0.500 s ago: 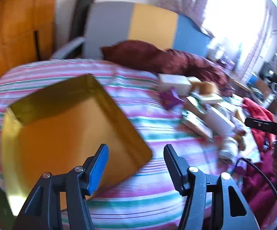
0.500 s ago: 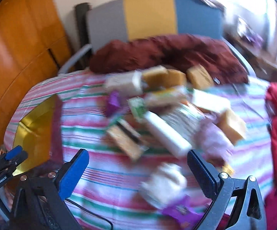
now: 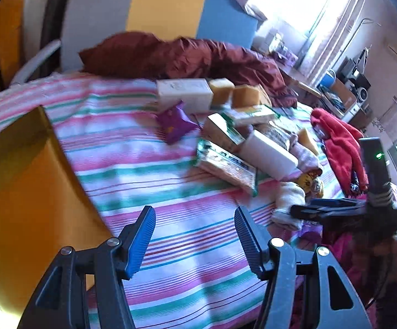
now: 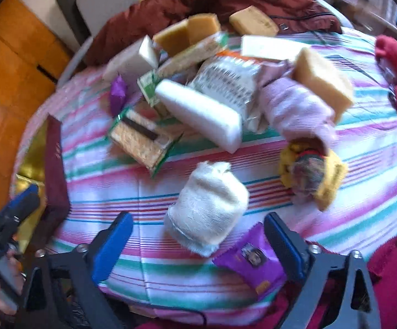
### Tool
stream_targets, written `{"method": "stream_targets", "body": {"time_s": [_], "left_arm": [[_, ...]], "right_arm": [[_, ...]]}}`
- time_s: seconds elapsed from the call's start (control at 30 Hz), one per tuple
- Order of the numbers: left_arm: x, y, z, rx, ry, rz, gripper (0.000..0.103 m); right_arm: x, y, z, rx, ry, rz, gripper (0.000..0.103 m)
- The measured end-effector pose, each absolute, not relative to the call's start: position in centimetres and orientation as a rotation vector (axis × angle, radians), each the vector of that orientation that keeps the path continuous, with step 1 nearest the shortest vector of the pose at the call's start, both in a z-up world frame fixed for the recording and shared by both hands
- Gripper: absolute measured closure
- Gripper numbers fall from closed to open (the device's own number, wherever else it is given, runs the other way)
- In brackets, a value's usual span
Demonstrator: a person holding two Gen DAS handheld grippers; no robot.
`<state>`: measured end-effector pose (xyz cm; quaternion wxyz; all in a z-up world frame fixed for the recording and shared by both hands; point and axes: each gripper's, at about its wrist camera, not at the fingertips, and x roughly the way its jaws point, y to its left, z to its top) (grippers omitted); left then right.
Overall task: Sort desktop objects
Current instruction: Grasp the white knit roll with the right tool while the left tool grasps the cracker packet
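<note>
Risk: the right gripper (image 4: 198, 242) hangs over two things at once, the white roll (image 4: 208, 208) and the purple packet (image 4: 249, 259) just beside it. Close here and it could pinch both, or shove the soft roll aside.
Blur: the right view is smeared, so aim is uncertain.
Right tongs: wide open, holding nothing; whether the far finger touches the packet, I cannot tell.
Left tongs: left gripper (image 3: 194, 235) open and empty over bare striped cloth (image 3: 171, 189).
Pile: boxes, sponges and packets heaped toward the cloth's far right edge.
Tray: gold tray (image 3: 20, 186) sits empty at the left edge, well apart from the pile.
</note>
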<state>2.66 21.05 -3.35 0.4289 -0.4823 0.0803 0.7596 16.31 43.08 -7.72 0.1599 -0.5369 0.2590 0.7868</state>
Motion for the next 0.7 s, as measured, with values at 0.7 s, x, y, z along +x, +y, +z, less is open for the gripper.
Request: {"method": "stream_targets", "body": {"time_s": [0.7], "left_arm": [[-1.1, 32.1, -9.4, -1.605, 0.095, 1.779, 0.042]], "right_arm": [[14.7, 43.2, -9.6, -1.581, 0.583, 2.210, 0.046]]}}
